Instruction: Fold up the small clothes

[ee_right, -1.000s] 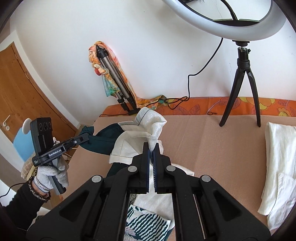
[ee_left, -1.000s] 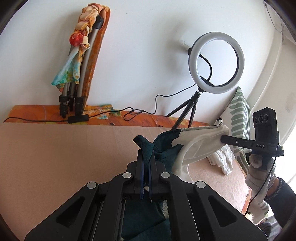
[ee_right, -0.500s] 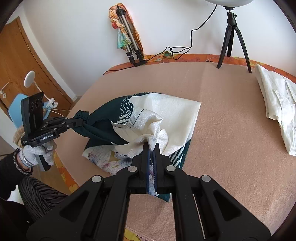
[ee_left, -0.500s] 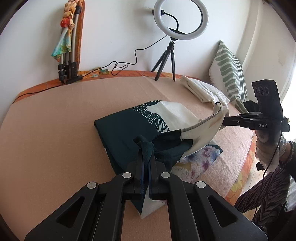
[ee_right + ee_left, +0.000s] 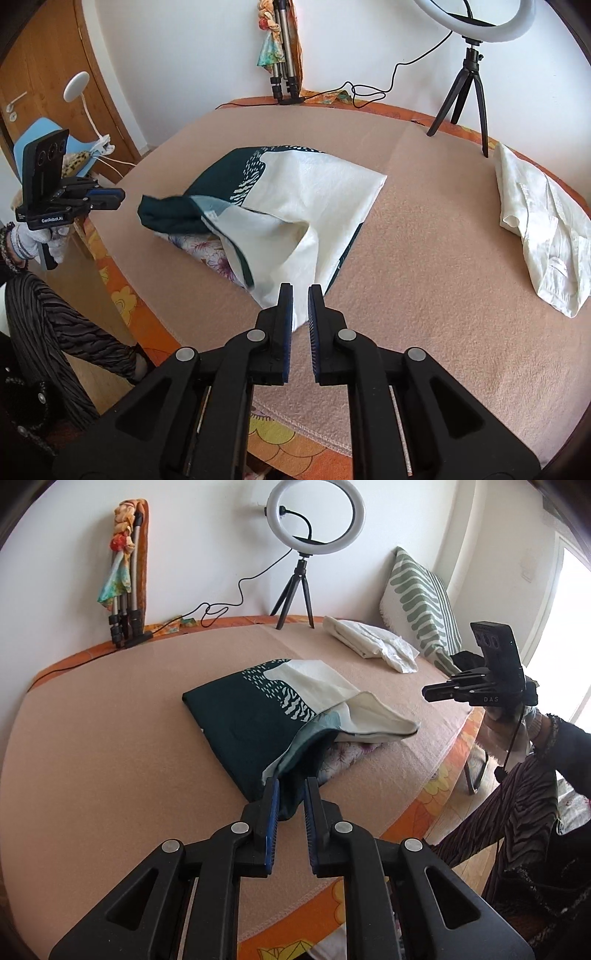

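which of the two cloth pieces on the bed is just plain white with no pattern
The crumpled white garment near the green-patterned pillow, far from both hand-held grippers. The other, the dark teal and cream printed cloth, lies mid-bed and shows a dash pattern and floral lining.

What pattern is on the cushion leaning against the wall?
The cushion is off-white with sage-green leaf-like stripes; it shows only in the left wrist view.

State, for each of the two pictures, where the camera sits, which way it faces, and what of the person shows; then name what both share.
Left wrist: on the left gripper, looking down its parted fingers at the teal-and-cream garment; the gloved right hand shows.
Right wrist: on the right gripper, facing the garment's cream side; the gloved left hand shows.
Shared: garment, ring light, white shirt, blanket.
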Motion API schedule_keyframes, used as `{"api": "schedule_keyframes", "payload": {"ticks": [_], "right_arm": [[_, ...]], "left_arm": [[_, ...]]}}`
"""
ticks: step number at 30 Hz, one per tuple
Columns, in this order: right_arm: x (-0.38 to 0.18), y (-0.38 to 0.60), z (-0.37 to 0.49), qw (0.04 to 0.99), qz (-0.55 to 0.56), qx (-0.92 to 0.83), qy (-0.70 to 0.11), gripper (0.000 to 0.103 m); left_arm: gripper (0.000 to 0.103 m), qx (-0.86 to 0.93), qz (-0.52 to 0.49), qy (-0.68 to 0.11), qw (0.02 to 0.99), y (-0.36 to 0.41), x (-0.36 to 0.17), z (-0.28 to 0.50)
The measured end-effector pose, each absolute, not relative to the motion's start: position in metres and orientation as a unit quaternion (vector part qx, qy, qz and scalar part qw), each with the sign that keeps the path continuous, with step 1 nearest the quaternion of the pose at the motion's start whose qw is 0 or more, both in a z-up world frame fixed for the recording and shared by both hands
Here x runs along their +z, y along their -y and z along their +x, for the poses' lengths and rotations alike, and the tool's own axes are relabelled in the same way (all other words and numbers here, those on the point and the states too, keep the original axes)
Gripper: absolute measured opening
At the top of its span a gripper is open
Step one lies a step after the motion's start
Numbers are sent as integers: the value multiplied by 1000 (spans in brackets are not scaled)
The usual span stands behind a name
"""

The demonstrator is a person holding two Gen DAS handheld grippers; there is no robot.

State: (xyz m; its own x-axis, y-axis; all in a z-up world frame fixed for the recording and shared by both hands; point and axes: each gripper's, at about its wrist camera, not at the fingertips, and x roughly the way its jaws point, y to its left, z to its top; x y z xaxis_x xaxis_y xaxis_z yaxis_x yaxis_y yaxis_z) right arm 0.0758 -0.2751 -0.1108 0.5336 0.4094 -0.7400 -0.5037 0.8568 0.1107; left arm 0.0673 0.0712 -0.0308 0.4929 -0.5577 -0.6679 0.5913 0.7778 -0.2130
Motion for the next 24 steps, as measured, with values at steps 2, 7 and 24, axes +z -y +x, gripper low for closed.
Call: {"api": "schedule_keyframes", "payload": {"ticks": [2, 7, 24], "right_arm": [[-102, 281, 74, 883, -47, 254, -393, 11], [-101, 264, 95, 887, -14, 249, -388, 12], [-154, 245, 118, 822, -50, 304, -479, 12]], "left_arm": [[12, -318, 36, -374, 870, -74, -23, 70], [12, -313, 17, -365, 877, -54, -22, 101], [12, -407, 146, -447, 783, 25, -94, 87]]}}
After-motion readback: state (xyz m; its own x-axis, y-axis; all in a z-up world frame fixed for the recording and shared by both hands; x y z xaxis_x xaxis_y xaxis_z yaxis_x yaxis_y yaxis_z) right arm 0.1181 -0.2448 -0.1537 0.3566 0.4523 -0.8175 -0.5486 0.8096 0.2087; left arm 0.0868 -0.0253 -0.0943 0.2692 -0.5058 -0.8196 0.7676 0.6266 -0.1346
